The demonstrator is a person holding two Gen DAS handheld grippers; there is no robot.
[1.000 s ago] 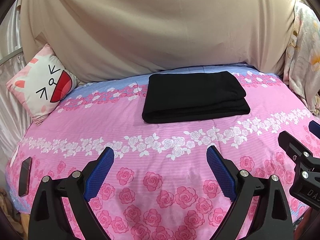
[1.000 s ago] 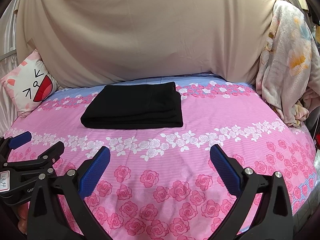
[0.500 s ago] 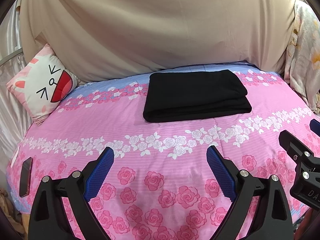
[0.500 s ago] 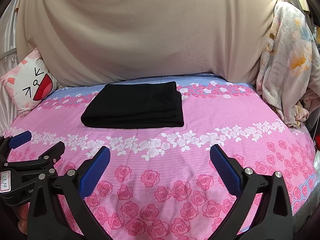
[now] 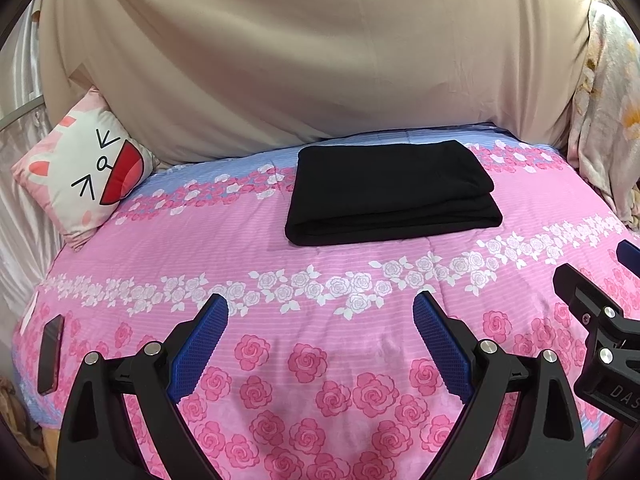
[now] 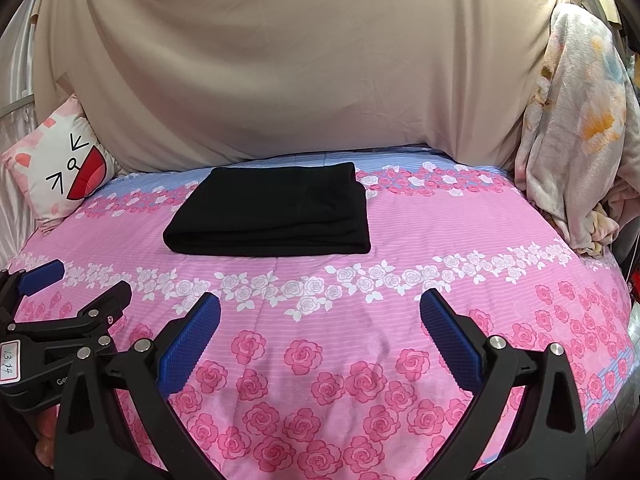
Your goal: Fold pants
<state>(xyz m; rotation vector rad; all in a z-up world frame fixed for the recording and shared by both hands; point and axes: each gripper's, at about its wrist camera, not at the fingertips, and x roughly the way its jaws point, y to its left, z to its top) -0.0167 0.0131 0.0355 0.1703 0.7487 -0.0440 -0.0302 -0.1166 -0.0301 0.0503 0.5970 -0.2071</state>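
Two grippers are hanging over the near part of the bed [image 5: 168, 248], and from where I'm standing the folding looks done or nearly so. Its pink rose-print cover is lying smooth, with a beige sheet [image 5: 304, 52] draped up behind it. Toward the far side, well apart from both tools, the black pants [image 5: 390, 192] are sitting as a neat rectangular stack, folded edge facing the near side and layers showing at the right end. A floral blanket [image 6: 576, 128] is hanging at the right edge of the bed, and a cartoon-face cushion [image 5: 86, 164] is leaning at the far left.

The left gripper [image 5: 320, 344] is holding nothing, its jaws spread wide apart; the right gripper [image 6: 320, 344] is doing the same just beside it.

If anything is left, I'd judge it to be a tidy-up only: pressing the top layer flat and squaring the right-hand end where the layers are stepping slightly. Doing that well is meaning coming in low and flat with the pads rather than pinching, since a pinch could be dragging the top layer off the stack. A dark phone [image 5: 50, 354] is lying at the bed's near-left edge, out of the way.
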